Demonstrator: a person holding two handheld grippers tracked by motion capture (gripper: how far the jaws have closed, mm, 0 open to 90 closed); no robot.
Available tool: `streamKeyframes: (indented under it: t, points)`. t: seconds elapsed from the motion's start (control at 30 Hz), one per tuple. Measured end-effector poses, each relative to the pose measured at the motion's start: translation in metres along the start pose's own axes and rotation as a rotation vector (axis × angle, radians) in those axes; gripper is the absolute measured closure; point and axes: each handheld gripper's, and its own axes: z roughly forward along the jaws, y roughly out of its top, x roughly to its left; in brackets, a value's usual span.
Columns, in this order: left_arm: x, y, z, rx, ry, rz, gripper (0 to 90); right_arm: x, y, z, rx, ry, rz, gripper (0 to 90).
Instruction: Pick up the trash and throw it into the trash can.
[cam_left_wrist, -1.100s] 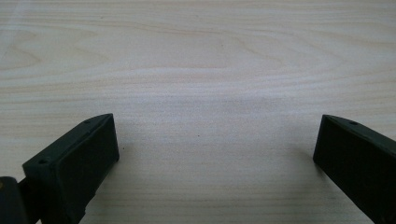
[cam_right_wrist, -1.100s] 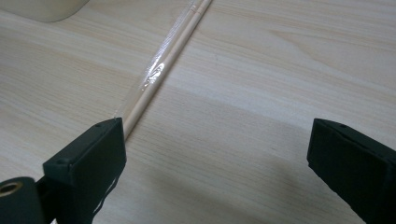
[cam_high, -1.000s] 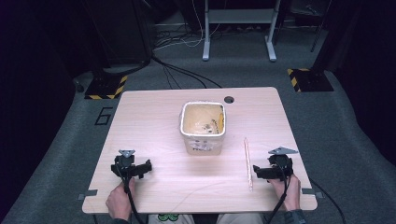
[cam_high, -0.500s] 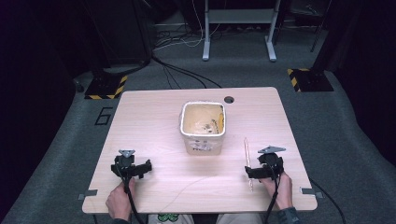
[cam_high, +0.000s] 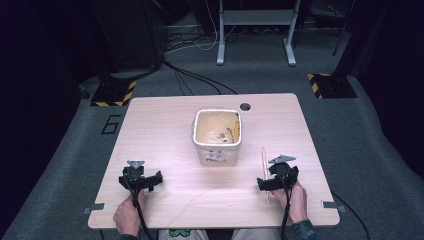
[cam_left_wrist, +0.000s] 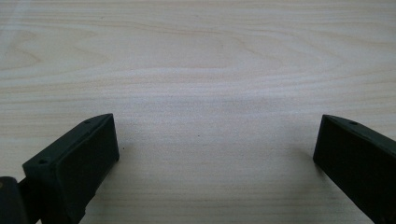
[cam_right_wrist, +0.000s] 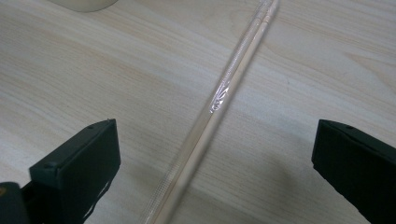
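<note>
A white square tub with brownish food inside stands at the table's middle. Chopsticks in a clear wrapper lie on the wood to its right, pointing away from me. My right gripper hovers over their near end, open, the chopsticks running diagonally between its two jaws without touching either. My left gripper rests at the near left of the table, open, and its own view holds bare wood between the jaws.
The light wooden table has a round cable hole behind the tub. A corner of the tub peeks in at the top of the right gripper view. Grey carpet, cables and a metal stand lie beyond the table.
My right gripper has slid left from the table's right side until it stands over the near end of the chopsticks. The left gripper has stayed where it was.
</note>
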Motion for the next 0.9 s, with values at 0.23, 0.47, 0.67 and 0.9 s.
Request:
streamKeyframes:
  t: [0.23,0.47,0.67,0.9]
  points:
    - [0.0000,0.0000,0.0000,0.000,0.000,-0.001,0.0,0.0035,0.0014,0.0054,0.019,-0.001,-0.018,4.5]
    - [0.0000,0.0000,0.0000,-0.001,0.000,-0.001,0.0,0.0055,0.0001,0.0070,0.021,0.014,-0.017,19.4]
    - [-0.0001,0.0000,0.0000,-0.001,0.000,-0.001,0.0,0.0050,0.0001,0.0030,0.008,0.032,-0.004,43.0]
    - [-0.0001,-0.0001,0.0000,-0.001,0.000,-0.001,0.0,-0.0020,-0.0020,-0.0011,-0.004,0.042,0.011,75.6]
